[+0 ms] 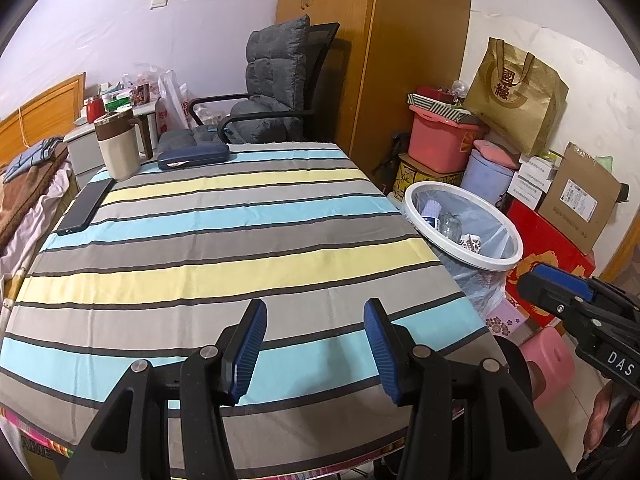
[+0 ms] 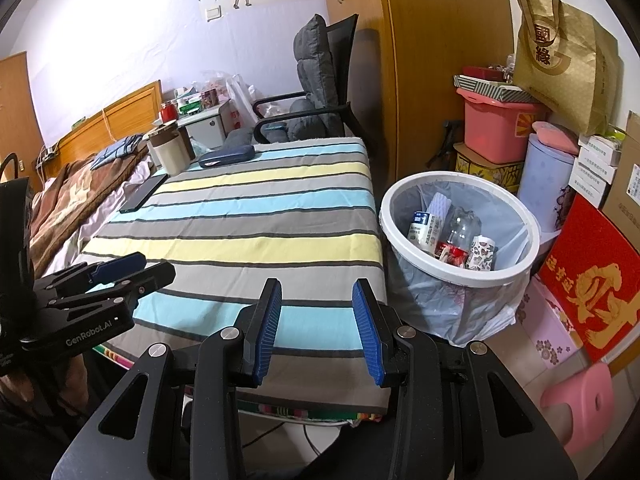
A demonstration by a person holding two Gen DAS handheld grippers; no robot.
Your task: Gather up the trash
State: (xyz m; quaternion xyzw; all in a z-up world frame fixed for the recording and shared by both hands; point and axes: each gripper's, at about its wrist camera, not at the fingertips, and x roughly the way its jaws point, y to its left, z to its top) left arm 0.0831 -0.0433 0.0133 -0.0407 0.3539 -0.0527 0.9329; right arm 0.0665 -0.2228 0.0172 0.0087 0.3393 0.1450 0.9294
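Trash point(image 2: 452, 236) in bin point(image 2: 400, 200), beyond empty fingers point(image 2: 370, 336).

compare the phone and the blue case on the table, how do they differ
The phone is black, thin and flat, lying at the table's left edge. The blue case is navy, thicker and rounded, lying at the far end near the chair. The phone lies lengthwise along the edge; the case lies crosswise. Both rest flat on the striped cloth, untouched.
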